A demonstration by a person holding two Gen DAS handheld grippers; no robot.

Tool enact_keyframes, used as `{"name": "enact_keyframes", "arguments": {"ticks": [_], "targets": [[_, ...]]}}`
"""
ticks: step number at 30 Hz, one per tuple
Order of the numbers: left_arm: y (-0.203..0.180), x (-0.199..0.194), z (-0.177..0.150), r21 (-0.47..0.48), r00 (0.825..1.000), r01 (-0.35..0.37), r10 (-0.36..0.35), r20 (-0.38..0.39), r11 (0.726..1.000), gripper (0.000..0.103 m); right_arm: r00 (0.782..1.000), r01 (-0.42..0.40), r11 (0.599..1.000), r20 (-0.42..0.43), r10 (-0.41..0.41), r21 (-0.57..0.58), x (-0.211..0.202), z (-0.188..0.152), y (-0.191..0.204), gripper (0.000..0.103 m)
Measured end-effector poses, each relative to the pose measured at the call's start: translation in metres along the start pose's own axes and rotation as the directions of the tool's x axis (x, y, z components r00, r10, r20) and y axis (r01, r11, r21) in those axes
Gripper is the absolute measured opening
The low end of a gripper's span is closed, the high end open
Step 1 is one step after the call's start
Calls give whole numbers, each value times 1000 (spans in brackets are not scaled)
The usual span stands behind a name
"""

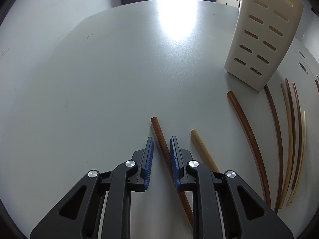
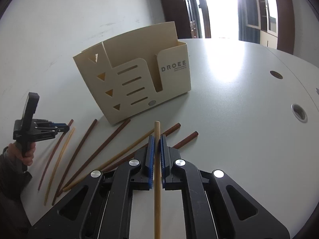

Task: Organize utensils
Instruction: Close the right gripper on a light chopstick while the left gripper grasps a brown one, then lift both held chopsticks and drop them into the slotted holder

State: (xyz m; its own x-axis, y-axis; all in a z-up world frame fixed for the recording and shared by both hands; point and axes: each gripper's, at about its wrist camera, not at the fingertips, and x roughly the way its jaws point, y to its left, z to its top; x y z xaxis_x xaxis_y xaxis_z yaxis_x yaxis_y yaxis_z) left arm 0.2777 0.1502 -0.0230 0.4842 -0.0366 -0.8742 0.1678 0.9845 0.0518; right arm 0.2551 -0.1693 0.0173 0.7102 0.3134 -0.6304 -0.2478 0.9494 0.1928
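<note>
Pale grey and matte, the worktop stretches away toward a bright doorway whose glare washes across its far side, with dark wood cabinets beyond. Seen from the left wrist, the left tongs sit low over the surface with their blue-padded jaws parted, and a dark brown chopstick lies on the worktop in the gap between them, its blunt end reaching just past the tips; whether either pad touches it cannot be told. Just to the right of these tongs lies a pale bamboo chopstick, and further right another dark brown chopstick, then a fan of thin dark and pale chopsticks curving along the edge of the view. Ahead and to the right of the left tongs stands a cream utensil holder, its slotted side facing them. In the right wrist view, the right tongs are closed nearly all the way on a light wooden chopstick, which runs lengthwise between the pads and sticks out ahead of the tips, lifted clear of the surface. Beneath and to the left of these tongs the remaining chopsticks are scattered across the worktop. Ahead and slightly left stands the holder with the lettering "DROEE" on its front pocket. Far to the left, a hand grips the handle of the other tongs.
</note>
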Motion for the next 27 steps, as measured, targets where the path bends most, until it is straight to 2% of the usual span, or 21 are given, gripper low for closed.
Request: {"name": "enact_keyframes", "arguments": {"ticks": [1,5,6,7,13,15,18,21,27], "targets": [[-12,-1,-8,0,1000,0,0,1,1000,11,1000,-2,1000,10,2,-6,-1,0,1,7],[-5,-6,-10,-6,1000,29,-28,11,1000,7,998,-9,1000,65,7,22,-10,4,0,7],[-3,-11,-11,-7,999,29,-29,29,1000,7,997,-18,999,75,16,32,-16,5,-1,7],[-16,-15,-11,-12,998,39,-38,50,999,7,996,-24,999,82,21,34,-20,7,-1,7],[-9,-73,-9,-41,981,88,-79,178,995,7,987,-33,999,159,35,-16,-47,24,13,6],[-15,-96,-4,-49,965,120,-105,239,992,7,980,-39,999,194,44,-31,-58,33,20,6],[-14,-136,1,-57,929,167,-138,344,984,7,961,-50,997,268,66,-64,-75,47,30,6],[-20,-169,17,-59,894,168,-127,429,984,7,938,-57,995,338,79,-76,-89,63,37,6],[-55,-209,47,-12,842,170,-139,522,985,7,888,-85,990,442,125,-109,-98,105,58,6]]}}
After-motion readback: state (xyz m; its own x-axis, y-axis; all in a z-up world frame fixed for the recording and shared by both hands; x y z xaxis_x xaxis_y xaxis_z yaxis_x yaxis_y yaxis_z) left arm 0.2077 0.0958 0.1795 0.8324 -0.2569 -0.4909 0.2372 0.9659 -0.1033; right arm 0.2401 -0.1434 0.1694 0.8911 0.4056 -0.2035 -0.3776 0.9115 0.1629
